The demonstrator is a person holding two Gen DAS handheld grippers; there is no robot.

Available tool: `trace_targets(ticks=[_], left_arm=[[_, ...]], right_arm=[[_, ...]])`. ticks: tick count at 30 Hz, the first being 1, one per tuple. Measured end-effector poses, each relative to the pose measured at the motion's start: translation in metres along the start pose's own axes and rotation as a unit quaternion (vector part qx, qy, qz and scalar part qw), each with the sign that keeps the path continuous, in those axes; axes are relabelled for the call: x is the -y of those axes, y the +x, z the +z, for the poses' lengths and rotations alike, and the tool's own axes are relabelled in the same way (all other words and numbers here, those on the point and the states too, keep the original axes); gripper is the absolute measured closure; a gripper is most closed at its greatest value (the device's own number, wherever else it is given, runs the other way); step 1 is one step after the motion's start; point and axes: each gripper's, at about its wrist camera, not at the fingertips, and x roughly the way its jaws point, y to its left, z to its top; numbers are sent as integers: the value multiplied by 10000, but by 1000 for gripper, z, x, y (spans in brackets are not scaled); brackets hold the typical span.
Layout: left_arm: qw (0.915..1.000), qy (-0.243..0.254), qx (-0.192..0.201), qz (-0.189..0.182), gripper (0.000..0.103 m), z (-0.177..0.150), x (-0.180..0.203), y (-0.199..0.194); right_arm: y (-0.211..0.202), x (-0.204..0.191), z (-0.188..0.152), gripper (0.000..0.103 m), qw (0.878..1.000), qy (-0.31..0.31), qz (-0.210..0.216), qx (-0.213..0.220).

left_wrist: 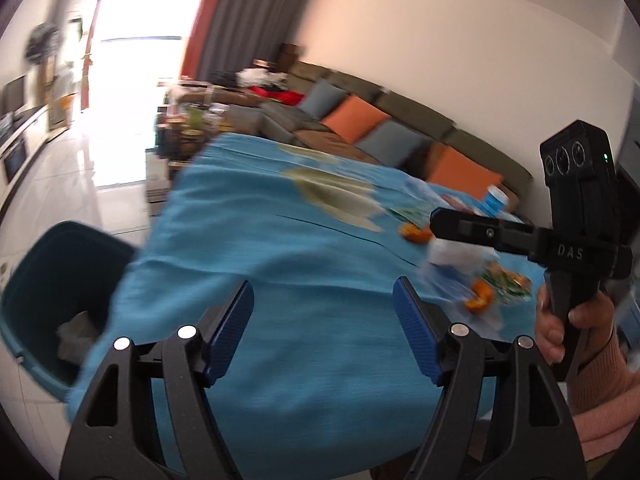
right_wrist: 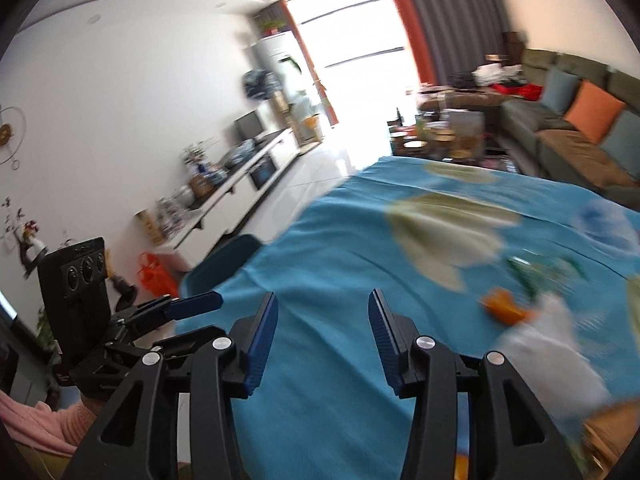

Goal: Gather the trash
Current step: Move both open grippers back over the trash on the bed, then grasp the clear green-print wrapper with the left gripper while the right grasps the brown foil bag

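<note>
The left hand-held gripper (left_wrist: 323, 330) hangs over the near part of a table draped in a blue tablecloth (left_wrist: 280, 248) printed with pale leaf shapes; its blue-padded jaws stand wide apart with nothing between them. The right hand-held gripper (right_wrist: 323, 340) is likewise released, its jaws parted over bare cloth and empty. In the left wrist view the right tool shows from the side, gripped by a hand (left_wrist: 560, 328) in a pinkish ribbed sleeve; white letters "DAS" are legible on its black body.

The trash lies on the table's right side: orange peel pieces (left_wrist: 478, 296), a crumpled white wrapper (left_wrist: 452, 254), a green-printed snack packet (left_wrist: 508, 280) whose lettering is too blurred to read, and a blue-and-white container (left_wrist: 496, 198) farther back. The right wrist view shows a peel (right_wrist: 504, 306) just beside a white wrapper (right_wrist: 552, 344).

A dark teal bin (left_wrist: 52, 280) stands on the floor at the table's left edge, with a pale crumpled item (left_wrist: 76, 334) inside. A sofa with orange and grey-blue cushions (left_wrist: 352, 118) lines the far wall.
</note>
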Motion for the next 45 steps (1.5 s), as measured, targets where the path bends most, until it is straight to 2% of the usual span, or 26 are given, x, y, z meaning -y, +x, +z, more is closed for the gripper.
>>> trace_targets(ticks=[6, 13, 19, 23, 27, 31, 37, 40, 41, 42, 43, 45], left_arm=[[9973, 442, -301, -498, 32, -4, 51, 32], [9907, 719, -561, -1007, 33, -5, 96, 62], [9831, 944, -714, -1397, 35, -1, 133, 82], [9764, 1119, -829, -1653, 37, -3, 158, 93], [9695, 1382, -901, -1815, 37, -4, 184, 102], [9621, 1546, -1093, -1960, 40, -8, 205, 119], [9571, 1530, -1400, -2023, 46, -13, 220, 144], [9571, 1483, -1504, -1984, 51, -14, 221, 154], [9569, 1472, -1525, -1985, 56, -14, 222, 156], [9566, 1461, -1553, -1984, 61, -15, 221, 158], [9566, 1445, -1596, -1964, 62, -16, 221, 162], [9562, 1424, -1630, -1969, 64, -17, 221, 164]], right_arm=[[-50, 51, -31, 58, 9957, 540, -720, 226], [-100, 109, -67, 58, 9802, 1228, -1475, 480], [-121, 141, -90, 58, 9691, 1606, -1800, 524], [-123, 150, -101, 57, 9664, 1791, -1781, 481], [-126, 157, -110, 50, 9653, 1917, -1707, 489], [-126, 166, -117, 49, 9651, 2071, -1531, 479], [-126, 174, -125, 50, 9652, 2279, -1176, 513], [-127, 176, -127, 60, 9656, 2306, -1081, 517], [-128, 176, -128, 67, 9656, 2324, -1044, 531], [-129, 177, -129, 70, 9656, 2330, -1013, 547], [-130, 177, -130, 71, 9657, 2331, -993, 561], [-132, 177, -130, 80, 9661, 2320, -971, 579]])
